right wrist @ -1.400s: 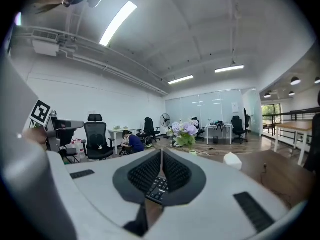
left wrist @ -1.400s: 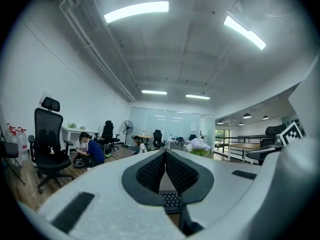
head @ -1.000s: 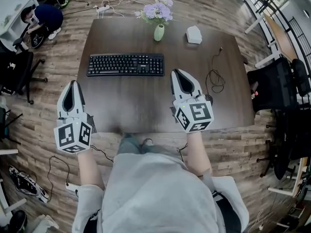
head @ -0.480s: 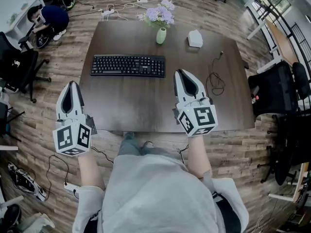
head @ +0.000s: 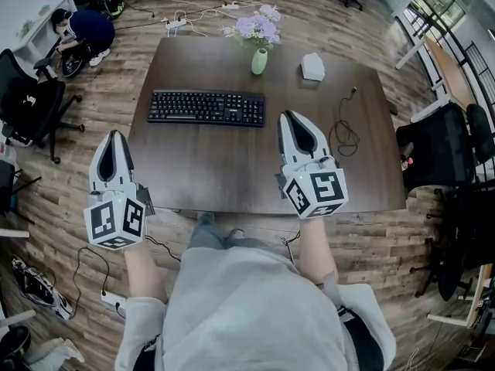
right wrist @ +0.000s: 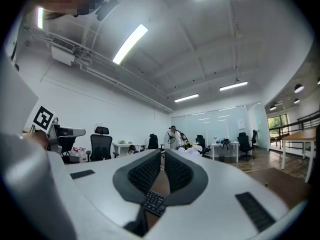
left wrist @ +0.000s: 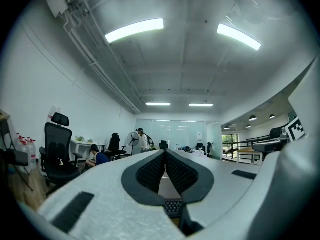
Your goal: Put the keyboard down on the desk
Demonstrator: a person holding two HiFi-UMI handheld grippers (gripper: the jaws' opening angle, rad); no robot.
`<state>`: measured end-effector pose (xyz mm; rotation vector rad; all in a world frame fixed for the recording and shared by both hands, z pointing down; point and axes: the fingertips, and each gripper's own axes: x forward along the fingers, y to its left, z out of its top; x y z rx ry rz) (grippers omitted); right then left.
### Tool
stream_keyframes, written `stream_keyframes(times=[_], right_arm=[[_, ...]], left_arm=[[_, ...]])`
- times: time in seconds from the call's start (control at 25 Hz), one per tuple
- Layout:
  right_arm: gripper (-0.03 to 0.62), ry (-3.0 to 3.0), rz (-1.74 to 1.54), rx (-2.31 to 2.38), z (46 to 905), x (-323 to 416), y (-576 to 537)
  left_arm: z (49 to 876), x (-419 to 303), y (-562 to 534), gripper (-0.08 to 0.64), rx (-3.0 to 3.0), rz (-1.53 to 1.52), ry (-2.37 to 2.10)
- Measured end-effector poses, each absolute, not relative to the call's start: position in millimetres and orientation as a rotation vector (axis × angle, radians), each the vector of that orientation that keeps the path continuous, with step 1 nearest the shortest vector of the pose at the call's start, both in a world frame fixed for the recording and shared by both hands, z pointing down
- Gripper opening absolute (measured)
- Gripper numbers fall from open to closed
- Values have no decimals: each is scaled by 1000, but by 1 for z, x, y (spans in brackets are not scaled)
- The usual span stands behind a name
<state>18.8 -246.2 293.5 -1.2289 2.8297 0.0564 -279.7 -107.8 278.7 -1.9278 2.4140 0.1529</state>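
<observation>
the flat black keyboard [head: 206, 107] lies unmoved on the dark brown wooden desk [head: 232, 172] while the left gripper [head: 116, 134] and right gripper [head: 292, 117], jaws pressed together and empty, have only drifted slightly, clear of it, so the placing looks done.

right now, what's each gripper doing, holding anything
left gripper: shut, holding nothing
right gripper: shut, holding nothing
</observation>
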Motion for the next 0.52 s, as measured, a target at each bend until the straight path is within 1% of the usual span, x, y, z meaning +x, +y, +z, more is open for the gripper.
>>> stream_keyframes(times=[0.52], right_arm=[[15,2829,67,-1213,290,16,-251]], left_arm=[[277,-281,-111,11,-1915,150,2425]])
